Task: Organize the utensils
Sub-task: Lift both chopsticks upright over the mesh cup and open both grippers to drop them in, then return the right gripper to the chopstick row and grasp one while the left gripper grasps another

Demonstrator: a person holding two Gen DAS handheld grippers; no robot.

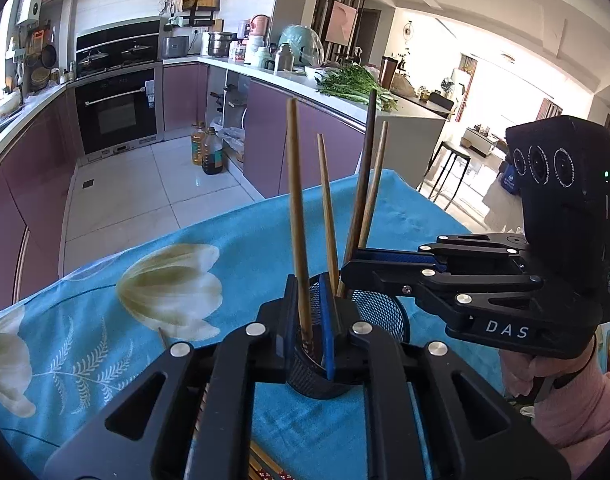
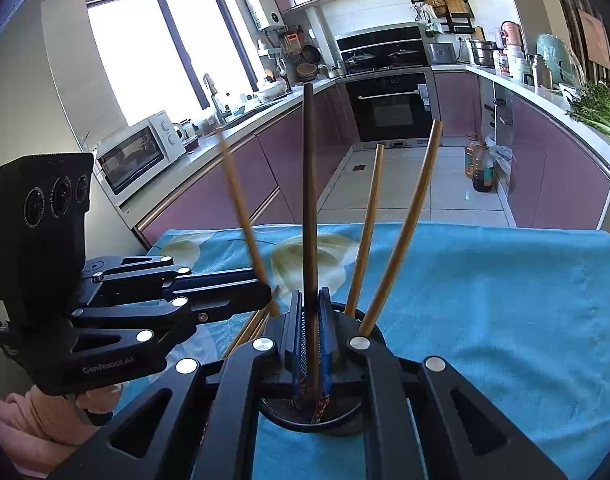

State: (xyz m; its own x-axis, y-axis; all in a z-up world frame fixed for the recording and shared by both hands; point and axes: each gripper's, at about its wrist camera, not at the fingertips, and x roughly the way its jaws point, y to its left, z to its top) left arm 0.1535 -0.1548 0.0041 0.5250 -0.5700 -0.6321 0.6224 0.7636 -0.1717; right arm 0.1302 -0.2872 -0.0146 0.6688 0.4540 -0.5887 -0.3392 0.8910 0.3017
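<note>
At 6 o'clock of the left wrist view, left hand-held gripper [image 1: 307, 312] pinches a light wooden chopstick [image 1: 297, 208], tip down inside the black mesh holder [image 1: 379, 312] on the blue-clothed worktop [image 1: 185, 352]; two more chopsticks lean at 12, right hand-held gripper [image 1: 345, 268] comes in from 3 o'clock. Right wrist view: right hand-held gripper [image 2: 311, 320] pinches a dark chopstick [image 2: 309, 200] at 6 o'clock, tip in the holder [image 2: 337, 420], loose chopsticks [image 2: 253, 326] lie at 8 o'clock. Step looks like dropping sticks into the holder; next calls for spreading both jaws, then fetching the loose ones.
</note>
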